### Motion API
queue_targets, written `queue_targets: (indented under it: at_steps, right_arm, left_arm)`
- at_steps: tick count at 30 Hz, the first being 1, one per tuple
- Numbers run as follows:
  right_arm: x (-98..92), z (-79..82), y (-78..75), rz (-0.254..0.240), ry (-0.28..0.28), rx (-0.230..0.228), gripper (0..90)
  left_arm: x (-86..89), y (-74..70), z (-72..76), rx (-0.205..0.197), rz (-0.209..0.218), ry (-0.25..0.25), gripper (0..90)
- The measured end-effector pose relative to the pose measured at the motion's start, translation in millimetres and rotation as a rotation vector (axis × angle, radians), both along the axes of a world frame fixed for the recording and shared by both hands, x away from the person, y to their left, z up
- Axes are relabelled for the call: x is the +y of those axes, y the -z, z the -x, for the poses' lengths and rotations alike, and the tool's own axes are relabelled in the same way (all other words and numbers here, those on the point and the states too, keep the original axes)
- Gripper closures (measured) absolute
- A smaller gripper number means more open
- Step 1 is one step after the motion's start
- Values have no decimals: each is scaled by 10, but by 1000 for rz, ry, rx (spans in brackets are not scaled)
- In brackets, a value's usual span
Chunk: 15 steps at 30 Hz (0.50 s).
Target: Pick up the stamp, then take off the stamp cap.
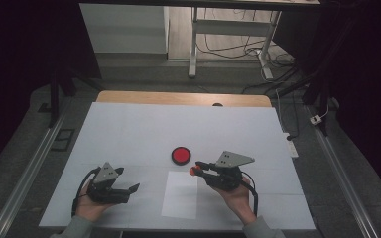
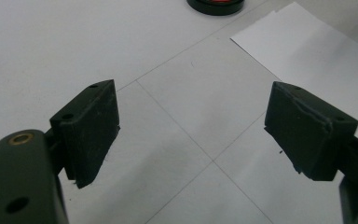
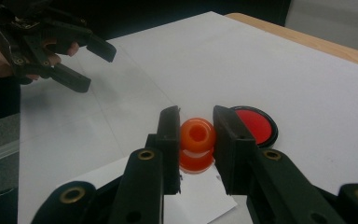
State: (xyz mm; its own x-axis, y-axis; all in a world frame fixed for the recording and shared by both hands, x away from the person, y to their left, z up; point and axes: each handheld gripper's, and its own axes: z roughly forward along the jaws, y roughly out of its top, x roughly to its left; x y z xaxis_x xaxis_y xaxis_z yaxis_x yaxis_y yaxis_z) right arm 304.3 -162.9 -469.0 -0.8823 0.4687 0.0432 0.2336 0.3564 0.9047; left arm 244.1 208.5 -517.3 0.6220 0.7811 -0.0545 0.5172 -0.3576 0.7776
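My right gripper (image 3: pixel 196 135) is shut on a small orange spool-shaped piece (image 3: pixel 197 144) with a hole in its top. In the high view that right gripper (image 1: pixel 196 168) holds the orange piece (image 1: pixel 195 170) just above the table, close to a round red disc with a black rim (image 1: pixel 180 155). The red disc (image 3: pixel 257 126) lies just behind the right jaw. My left gripper (image 1: pixel 129 183) rests at the front left of the table, jaws wide apart. Between its jaws, the left gripper (image 2: pixel 192 128) has only bare table. The left gripper (image 3: pixel 91 67) also appears open in the right gripper view.
A white sheet of paper (image 1: pixel 180 195) lies flat at the front middle of the white table (image 1: pixel 129 129). The table's wooden far edge (image 1: pixel 178 97) borders a floor with desk legs and cables (image 1: pixel 258 54). The red disc's rim (image 2: pixel 214 6) peeks in at the top.
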Motion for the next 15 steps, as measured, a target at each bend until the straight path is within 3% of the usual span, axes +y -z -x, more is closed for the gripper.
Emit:
queue_targets:
  at_steps: [7, 15]
  right_arm:
    - [7, -6, 7, -1, -1, 1, 719]
    - [-2, -8, -1, -5, 2, -1, 718]
  left_arm:
    - [10, -1, -2, 2, 1, -2, 182]
    - [-48, -73, -4, -25, -19, 9, 181]
